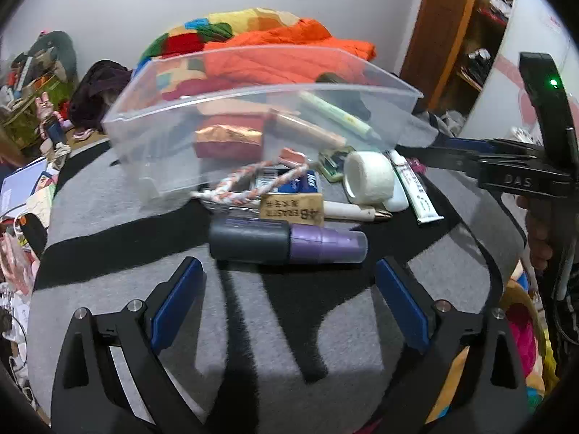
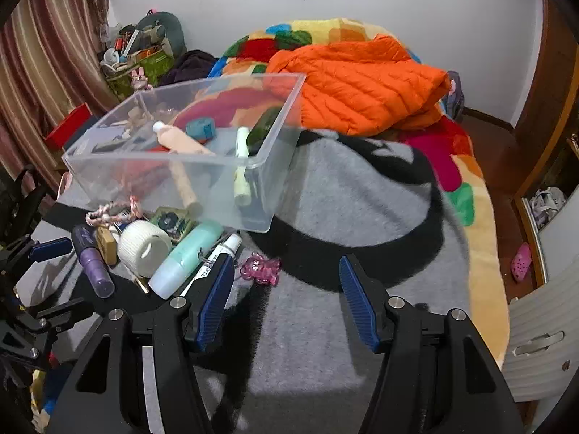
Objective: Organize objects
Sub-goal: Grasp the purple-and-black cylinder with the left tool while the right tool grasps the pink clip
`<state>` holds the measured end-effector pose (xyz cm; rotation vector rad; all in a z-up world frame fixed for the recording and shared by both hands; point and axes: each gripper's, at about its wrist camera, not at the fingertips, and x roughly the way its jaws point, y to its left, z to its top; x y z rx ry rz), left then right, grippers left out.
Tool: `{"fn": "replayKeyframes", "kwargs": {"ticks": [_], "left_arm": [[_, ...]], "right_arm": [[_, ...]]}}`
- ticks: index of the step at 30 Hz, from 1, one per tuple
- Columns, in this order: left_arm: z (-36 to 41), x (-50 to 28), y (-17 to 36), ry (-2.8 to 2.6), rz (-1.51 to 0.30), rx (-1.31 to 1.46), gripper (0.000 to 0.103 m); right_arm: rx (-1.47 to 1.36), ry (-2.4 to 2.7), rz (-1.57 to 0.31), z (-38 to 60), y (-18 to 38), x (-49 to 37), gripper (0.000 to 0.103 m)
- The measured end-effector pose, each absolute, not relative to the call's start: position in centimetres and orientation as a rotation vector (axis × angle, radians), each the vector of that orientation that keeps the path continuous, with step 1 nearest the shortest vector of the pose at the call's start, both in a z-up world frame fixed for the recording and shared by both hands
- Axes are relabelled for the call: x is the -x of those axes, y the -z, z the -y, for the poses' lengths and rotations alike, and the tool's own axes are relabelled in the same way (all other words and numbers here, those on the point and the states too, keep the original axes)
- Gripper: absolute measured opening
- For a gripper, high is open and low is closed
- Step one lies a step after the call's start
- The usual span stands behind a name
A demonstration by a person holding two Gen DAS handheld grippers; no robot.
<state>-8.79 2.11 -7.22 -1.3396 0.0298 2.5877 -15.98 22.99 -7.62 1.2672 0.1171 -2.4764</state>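
Note:
A clear plastic bin (image 1: 152, 123) (image 2: 275, 166) stands on a grey and black blanket (image 1: 289, 343) and holds tubes and small items. In front of it lie a grey and purple marker (image 1: 286, 240) (image 2: 92, 260), a white tape roll (image 1: 369, 177) (image 2: 143, 247), an eraser (image 1: 291, 209), a braided cord (image 1: 253, 184), a pen (image 1: 358, 211), a white tube (image 1: 416, 188) and a mint bottle (image 2: 184, 256). My left gripper (image 1: 287, 278) is open just before the marker. My right gripper (image 2: 284, 271) is open and empty, beside a pink bear charm (image 2: 260, 269).
An orange quilted jacket (image 2: 362, 83) and a patchwork blanket (image 2: 466, 166) lie behind the bin. Clutter and bags (image 2: 141, 54) stand at the far left by the curtain. A wooden wardrobe (image 1: 456, 36) is at the right. The right gripper's body (image 1: 506, 170) reaches in from the right.

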Motion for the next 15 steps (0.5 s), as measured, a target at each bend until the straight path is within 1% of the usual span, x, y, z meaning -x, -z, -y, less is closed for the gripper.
{"fn": "replayKeyframes", "kwargs": {"ticks": [4, 5, 10, 11, 12, 14, 15], "left_arm": [[-2.6, 9.8, 7.5, -2.591, -0.067, 1.378, 0.097], [-2.6, 10.0, 7.5, -2.591, -0.062, 1.379, 0.097], [-2.3, 10.7, 7.9, -2.609, -0.041, 1.378, 0.097], [-2.3, 10.7, 7.9, -2.617, -0.039, 1.368, 0.097], [-2.3, 10.6, 7.9, -2.627, -0.038, 1.356, 0.097], [-2.5, 10.2, 7.8, -2.633, -0.041, 1.335, 0.096], [-2.5, 10.0, 7.8, -2.625, -0.043, 1.325, 0.093]], "right_arm": [[-1.296, 2.457, -0.131, -22.2, 8.8, 16.4, 0.056], [-1.298, 2.453, -0.134, -22.0, 8.9, 16.4, 0.053], [-1.273, 2.438, -0.162, -21.1, 9.5, 16.0, 0.035], [-1.266, 2.435, -0.164, -21.0, 9.4, 16.0, 0.026], [-1.261, 2.434, -0.168, -20.9, 9.4, 15.9, 0.024], [-1.247, 2.452, -0.189, -20.8, 9.4, 15.8, 0.024], [-1.241, 2.457, -0.193, -20.7, 9.3, 15.8, 0.024]]}}
